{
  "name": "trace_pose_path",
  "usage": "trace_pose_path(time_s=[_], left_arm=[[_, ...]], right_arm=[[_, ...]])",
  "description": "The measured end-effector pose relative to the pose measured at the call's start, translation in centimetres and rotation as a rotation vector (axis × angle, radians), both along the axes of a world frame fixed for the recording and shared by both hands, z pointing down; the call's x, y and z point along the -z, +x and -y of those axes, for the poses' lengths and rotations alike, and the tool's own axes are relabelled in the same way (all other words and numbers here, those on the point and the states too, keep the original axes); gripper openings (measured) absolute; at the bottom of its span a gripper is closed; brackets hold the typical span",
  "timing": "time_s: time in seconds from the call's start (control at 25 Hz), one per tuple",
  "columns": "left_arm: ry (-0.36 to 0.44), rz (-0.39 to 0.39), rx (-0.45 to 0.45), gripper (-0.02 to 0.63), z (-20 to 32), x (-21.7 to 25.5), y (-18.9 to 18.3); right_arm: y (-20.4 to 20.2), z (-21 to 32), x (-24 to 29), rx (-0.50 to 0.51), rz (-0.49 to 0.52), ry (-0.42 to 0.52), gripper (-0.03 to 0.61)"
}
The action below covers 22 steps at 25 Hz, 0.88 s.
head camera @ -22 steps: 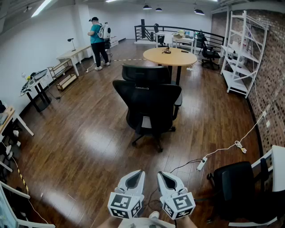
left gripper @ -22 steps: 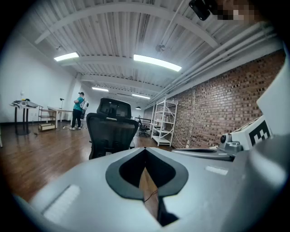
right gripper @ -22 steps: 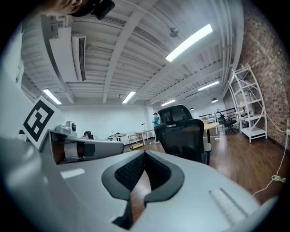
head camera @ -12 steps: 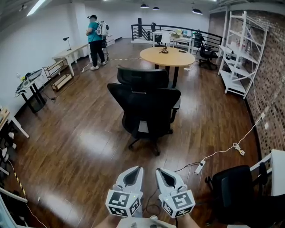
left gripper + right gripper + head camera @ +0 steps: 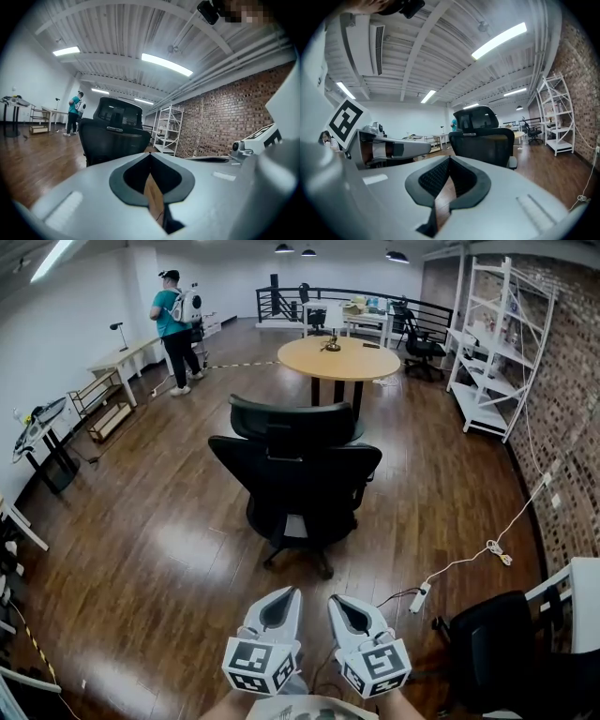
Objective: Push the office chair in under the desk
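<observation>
A black office chair (image 5: 295,486) with a headrest stands on the wooden floor, its back turned to me. Behind it is the round wooden desk (image 5: 338,358) on a dark pedestal; the chair's seat is just short of it. My left gripper (image 5: 286,596) and right gripper (image 5: 337,602) are side by side low in the head view, well short of the chair, both shut and empty. The left gripper (image 5: 150,158) looks at the chair back (image 5: 112,138) ahead to its left. The right gripper (image 5: 449,161) sees the chair back (image 5: 483,143) straight ahead.
A person in a teal shirt (image 5: 174,322) stands far left by a long table (image 5: 116,358). White shelving (image 5: 483,357) lines the brick wall at right. A second black chair (image 5: 489,643) is at lower right, with a power strip and cable (image 5: 421,596) on the floor.
The chair and round desk now look nearer and sit a little left in the head view; I have moved toward them. Both grippers stay shut, side by side.
</observation>
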State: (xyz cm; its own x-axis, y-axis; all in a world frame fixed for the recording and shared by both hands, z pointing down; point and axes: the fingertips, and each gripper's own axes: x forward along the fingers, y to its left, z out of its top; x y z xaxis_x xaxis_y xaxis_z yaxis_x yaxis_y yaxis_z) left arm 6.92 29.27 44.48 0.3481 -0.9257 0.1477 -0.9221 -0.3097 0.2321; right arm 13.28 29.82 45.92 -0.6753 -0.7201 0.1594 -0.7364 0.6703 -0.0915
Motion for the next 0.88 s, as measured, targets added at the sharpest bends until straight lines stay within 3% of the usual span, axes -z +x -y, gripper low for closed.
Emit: trace_pose_path(time_s=[0.48, 0.88], left_arm=[[0.010, -0.007, -0.054, 0.017, 7.8, 1.0, -5.4], [0.051, -0.022, -0.094, 0.017, 11.5, 2.0, -9.8]], right_arm=[[-4.3, 7.7, 1.0, -0.057, -0.045, 0.002, -0.002], [-7.3, 10.9, 2.3, -0.109, -0.092, 0.039, 0.003]])
